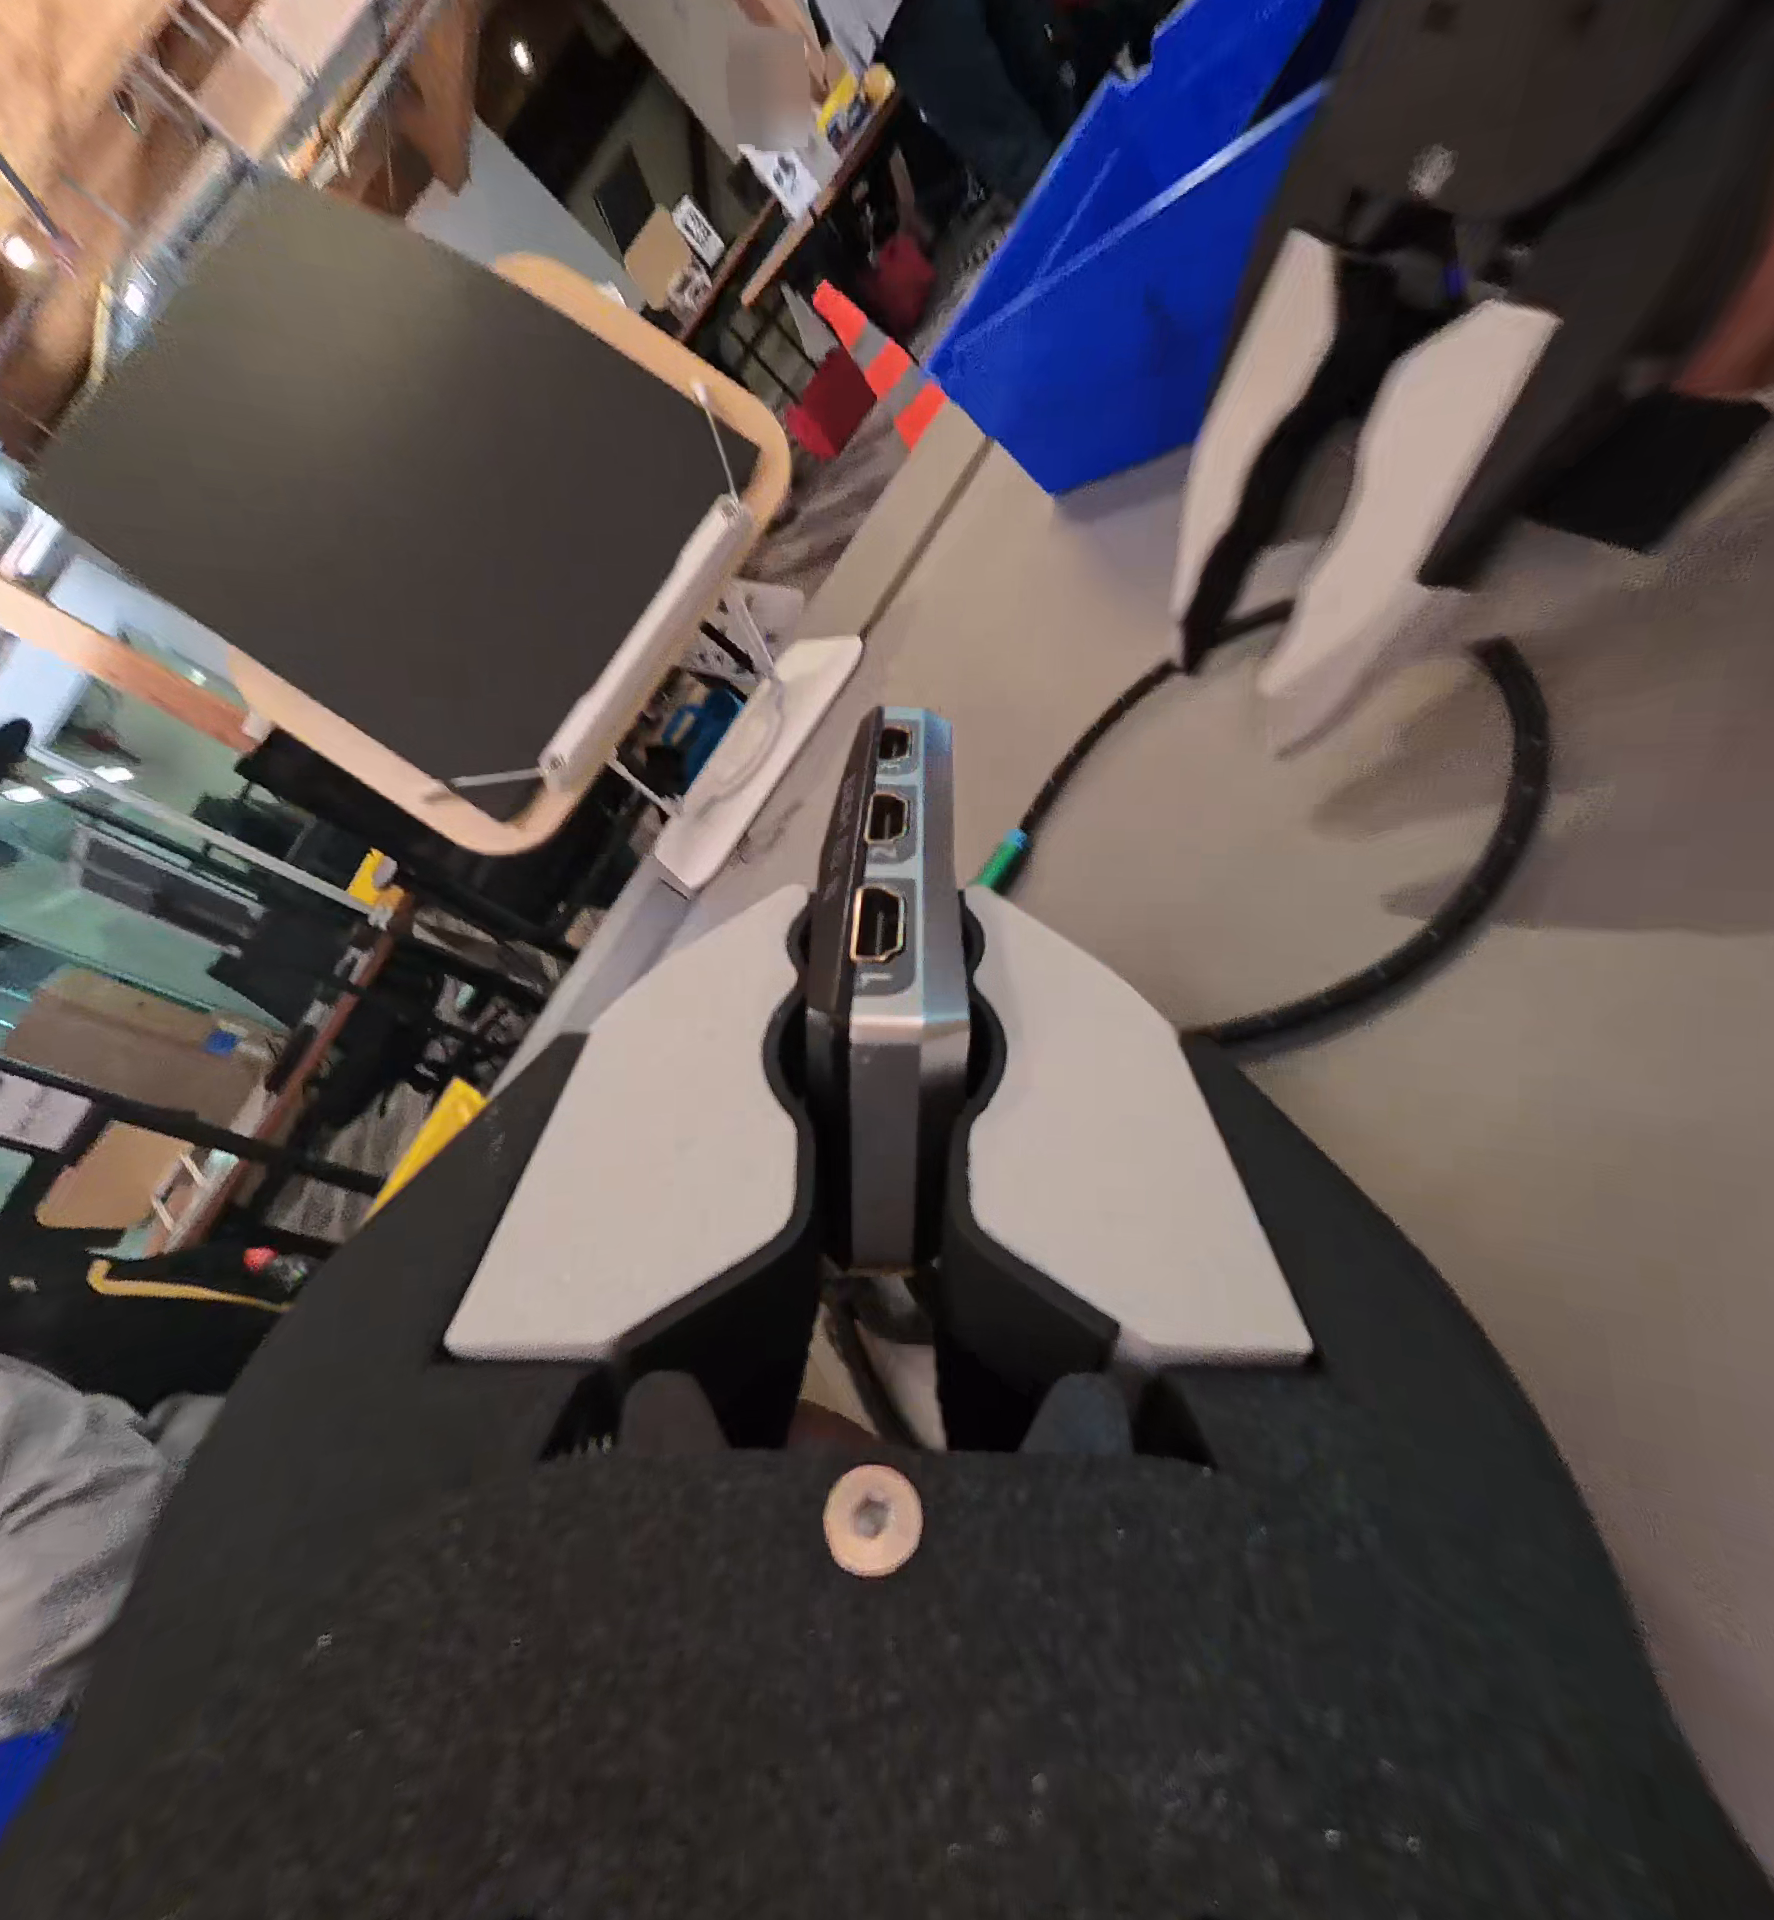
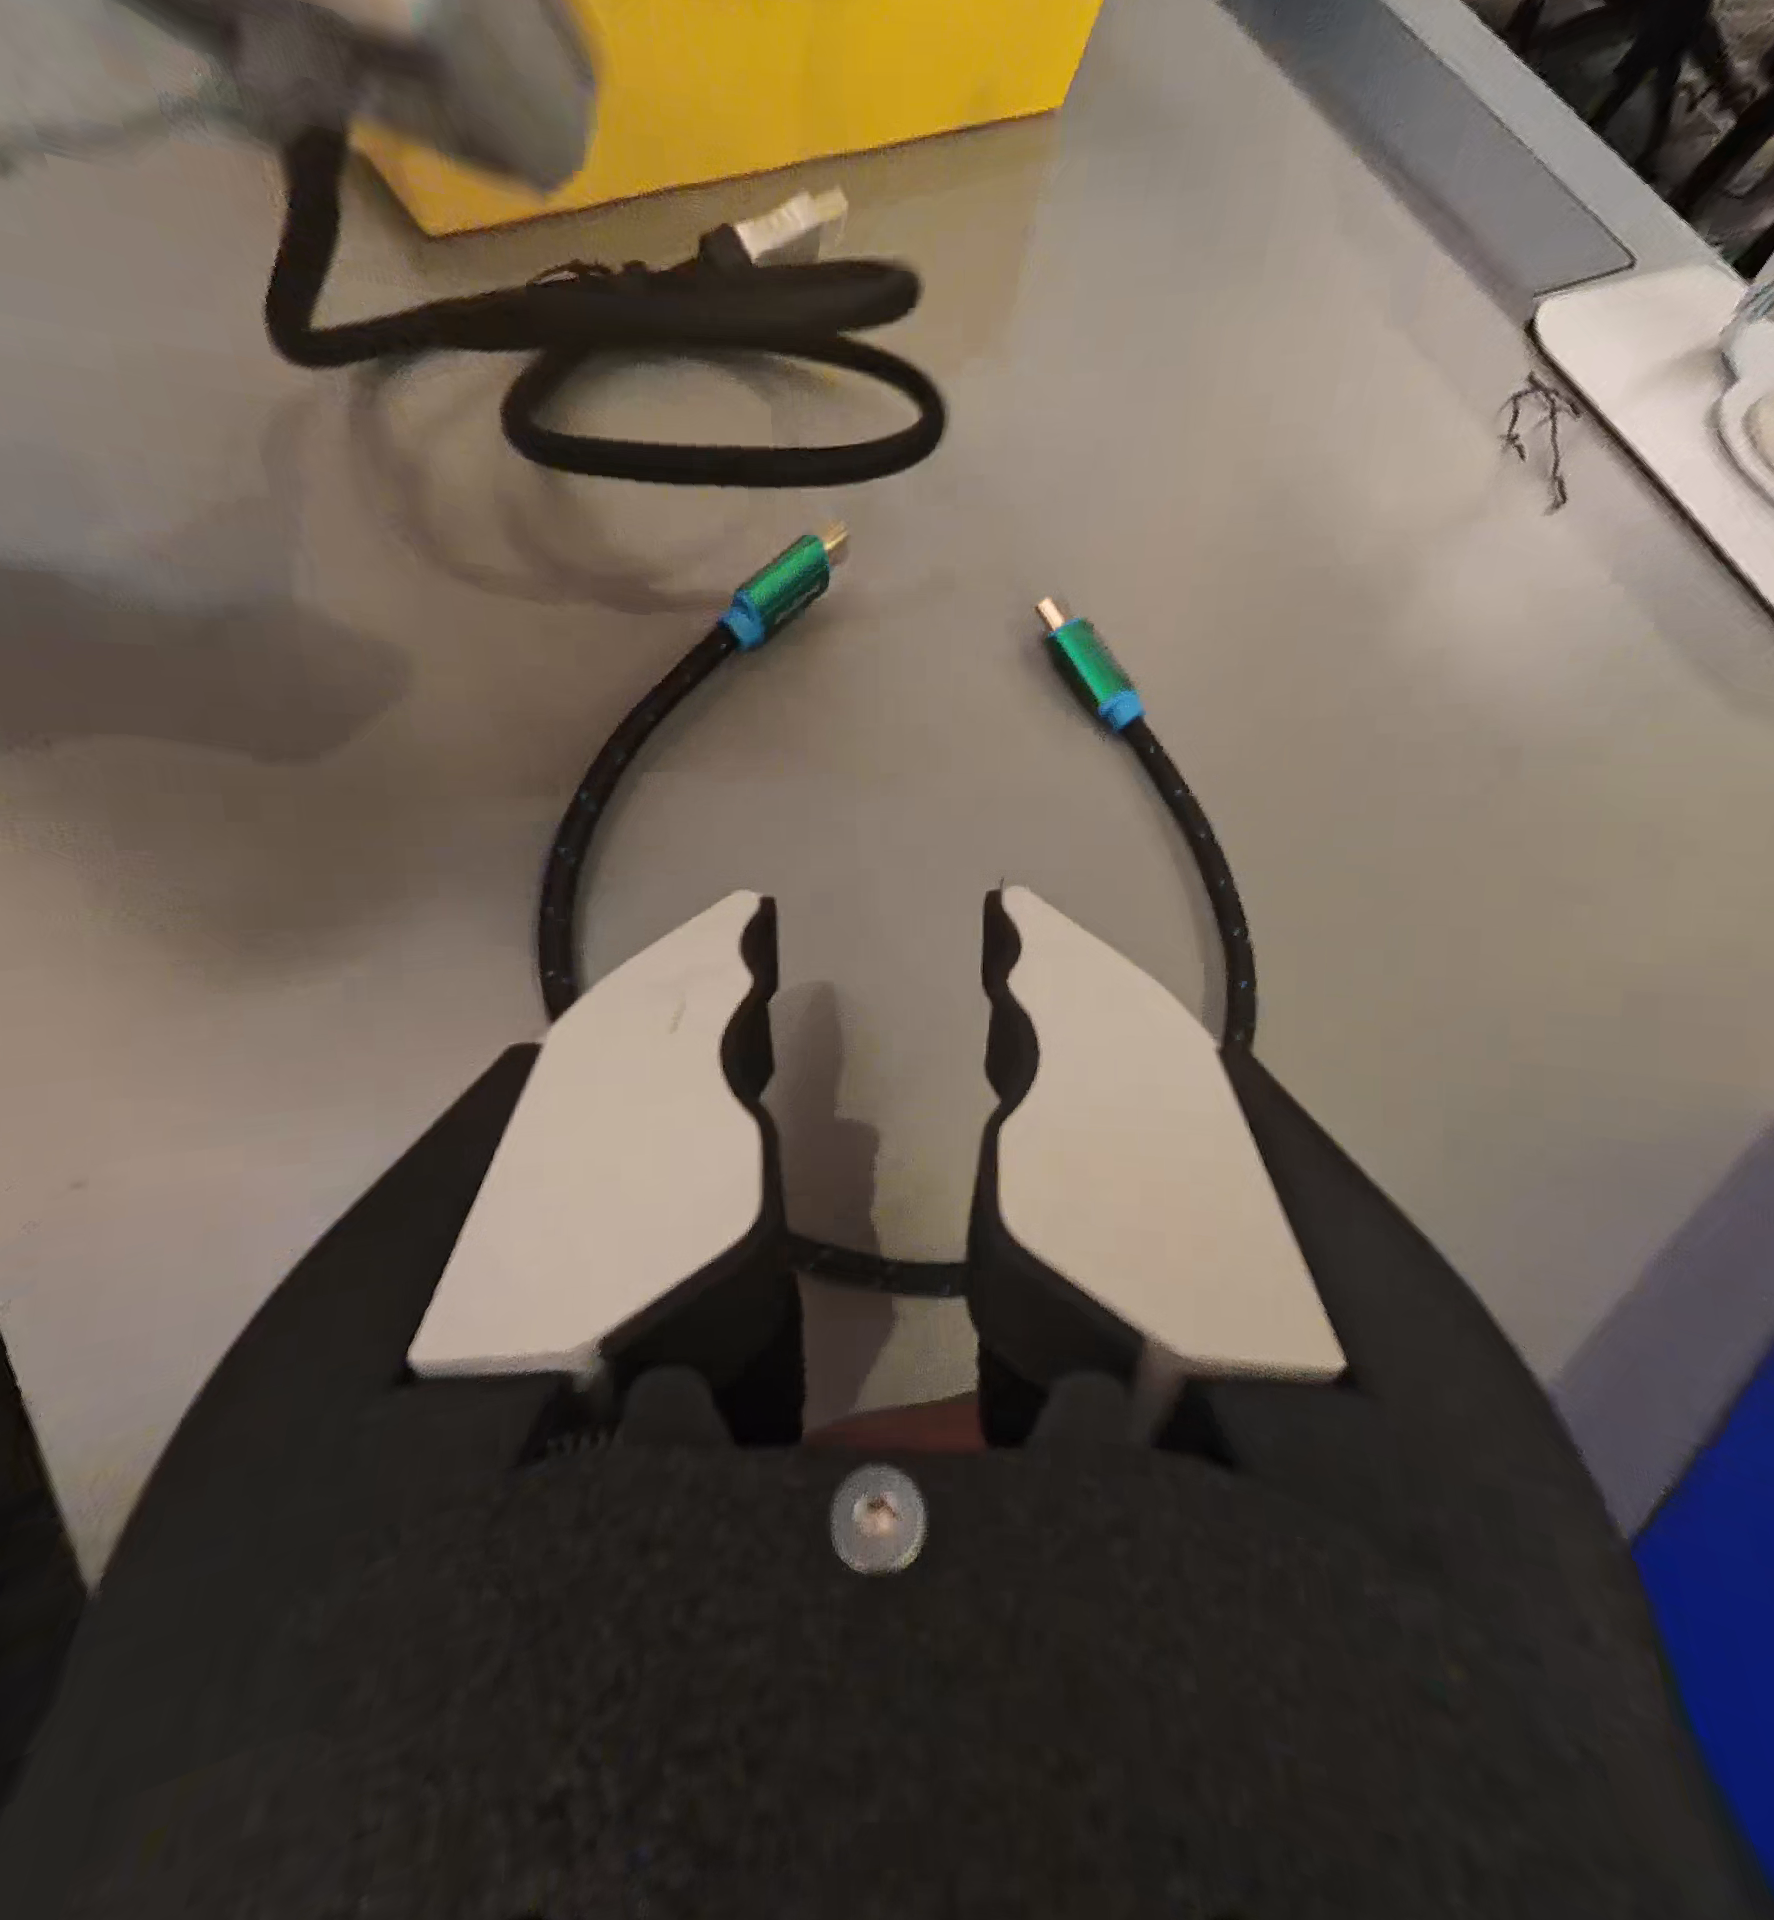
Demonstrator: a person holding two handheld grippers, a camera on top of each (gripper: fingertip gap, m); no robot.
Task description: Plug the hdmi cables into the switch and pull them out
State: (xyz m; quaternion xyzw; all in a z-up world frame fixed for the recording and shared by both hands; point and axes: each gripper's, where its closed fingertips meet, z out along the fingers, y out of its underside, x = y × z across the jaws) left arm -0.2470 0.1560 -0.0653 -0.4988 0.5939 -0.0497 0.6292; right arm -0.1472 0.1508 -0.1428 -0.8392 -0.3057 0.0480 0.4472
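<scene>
**Switch clamped, short cable waiting ahead of the free gripper**

The left gripper (image 1: pixel 883 935) is closed on the switch (image 1: pixel 888 997) and holds it on its edge, above the table (image 1: pixel 1485 1247). The row of three ports (image 1: pixel 883 821) faces outward and runs away from the camera along the fingers; all three look empty.

The right gripper (image 2: pixel 878 914) holds nothing; its fingers stand apart, hanging over the middle of the short braided cable (image 2: pixel 571 862), which makes a U on the table. The two arms of the U point away from the gripper, each ending in a green plug: the left plug (image 2: pixel 784 592) and the right plug (image 2: pixel 1091 665). Both lie forward of the fingertips, with their long axes roughly in line with the fingers. The right gripper is clearly the nearer one.

Farther away lies a thicker black cable (image 2: pixel 727 364), coiled, next to a yellow box (image 2: pixel 810 94); it seems to run up to the blurred switch.

I judge that the next move is forward to one green plug.
</scene>
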